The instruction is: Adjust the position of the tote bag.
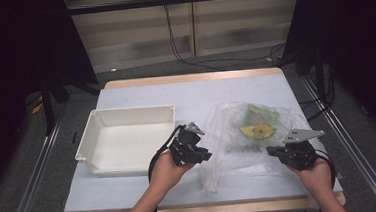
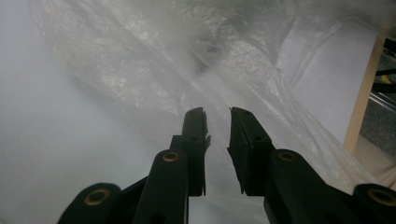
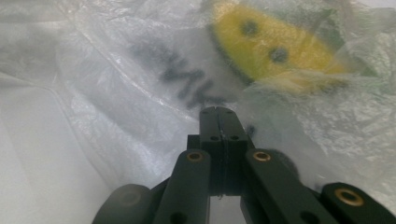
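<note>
A crumpled clear plastic bag (image 1: 228,133) lies on the table right of centre. Inside it sits a yellow item with dark spots (image 1: 259,130) and some green. My left gripper (image 1: 205,156) is at the bag's left edge; in the left gripper view its jaws (image 2: 217,114) stand a little apart over the bag's film (image 2: 187,60) with nothing between them. My right gripper (image 1: 272,151) is at the bag's right edge. The right gripper view has this gripper (image 3: 218,112) shut, its tips pressed into the film (image 3: 116,93) just short of the yellow item (image 3: 275,46).
An empty white plastic tray (image 1: 126,110) stands to the left of the bag, close to the left hand. The pale blue table top (image 1: 175,94) has a wooden rim. Black frame posts and cables stand beyond the far edge.
</note>
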`<state>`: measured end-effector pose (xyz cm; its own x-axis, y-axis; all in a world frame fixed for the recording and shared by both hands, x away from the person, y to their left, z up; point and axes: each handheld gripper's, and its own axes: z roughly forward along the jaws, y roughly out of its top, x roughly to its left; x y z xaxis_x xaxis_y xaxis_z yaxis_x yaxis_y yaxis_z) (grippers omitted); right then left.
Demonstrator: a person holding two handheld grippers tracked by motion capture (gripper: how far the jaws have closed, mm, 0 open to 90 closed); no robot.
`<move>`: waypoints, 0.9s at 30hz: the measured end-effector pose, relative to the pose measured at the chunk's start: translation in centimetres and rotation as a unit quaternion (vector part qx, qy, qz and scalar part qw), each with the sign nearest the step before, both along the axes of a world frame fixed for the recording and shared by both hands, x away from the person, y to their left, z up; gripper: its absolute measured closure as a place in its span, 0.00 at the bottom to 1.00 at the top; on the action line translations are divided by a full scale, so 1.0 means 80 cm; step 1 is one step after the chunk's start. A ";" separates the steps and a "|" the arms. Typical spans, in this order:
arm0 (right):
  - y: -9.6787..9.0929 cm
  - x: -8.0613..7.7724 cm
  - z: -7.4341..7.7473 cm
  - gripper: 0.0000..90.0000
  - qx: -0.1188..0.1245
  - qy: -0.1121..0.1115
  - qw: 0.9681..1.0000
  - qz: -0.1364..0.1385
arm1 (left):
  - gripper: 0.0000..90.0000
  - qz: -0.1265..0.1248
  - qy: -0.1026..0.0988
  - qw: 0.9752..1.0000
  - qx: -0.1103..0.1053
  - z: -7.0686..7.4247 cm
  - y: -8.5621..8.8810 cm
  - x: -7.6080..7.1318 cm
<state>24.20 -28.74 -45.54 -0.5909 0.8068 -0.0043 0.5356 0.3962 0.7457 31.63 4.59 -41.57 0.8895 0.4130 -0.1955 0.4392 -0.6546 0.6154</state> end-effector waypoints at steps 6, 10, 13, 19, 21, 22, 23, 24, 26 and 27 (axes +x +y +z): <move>0.008 0.000 0.001 1.00 -0.006 0.002 1.000 0.010 | 0.77 0.008 -0.010 1.000 -0.026 0.013 -0.001 -0.002; 0.013 0.001 -0.001 1.00 -0.007 0.007 1.000 0.012 | 0.77 0.008 -0.006 0.999 -0.035 0.017 -0.005 -0.003; 0.015 0.001 -0.002 1.00 -0.011 0.007 1.000 0.017 | 0.78 -0.005 -0.013 0.999 -0.031 0.020 -0.008 -0.004; 0.016 0.001 -0.003 1.00 -0.015 0.009 1.000 0.020 | 0.81 -0.009 -0.014 0.999 -0.039 0.026 -0.014 -0.007; 0.016 0.001 -0.003 1.00 -0.014 0.009 1.000 0.020 | 0.81 -0.008 -0.016 0.999 -0.041 0.026 -0.016 -0.008; 0.017 0.000 -0.003 1.00 -0.014 0.011 1.000 0.021 | 0.82 -0.009 -0.016 0.999 -0.037 0.028 -0.017 -0.009; 0.018 0.001 -0.003 1.00 -0.015 0.012 1.000 0.021 | 0.82 -0.009 -0.013 0.999 -0.035 0.029 -0.018 -0.009; 0.018 0.001 -0.003 1.00 -0.014 0.014 1.000 0.022 | 0.82 -0.012 -0.018 0.999 -0.036 0.030 -0.018 -0.009; 0.020 0.001 -0.004 1.00 -0.016 0.015 0.999 0.024 | 0.85 -0.012 -0.018 0.999 -0.034 0.031 -0.021 -0.011; 0.021 0.001 -0.004 1.00 -0.017 0.014 0.999 0.026 | 0.86 -0.015 -0.017 0.999 -0.039 0.030 -0.022 -0.012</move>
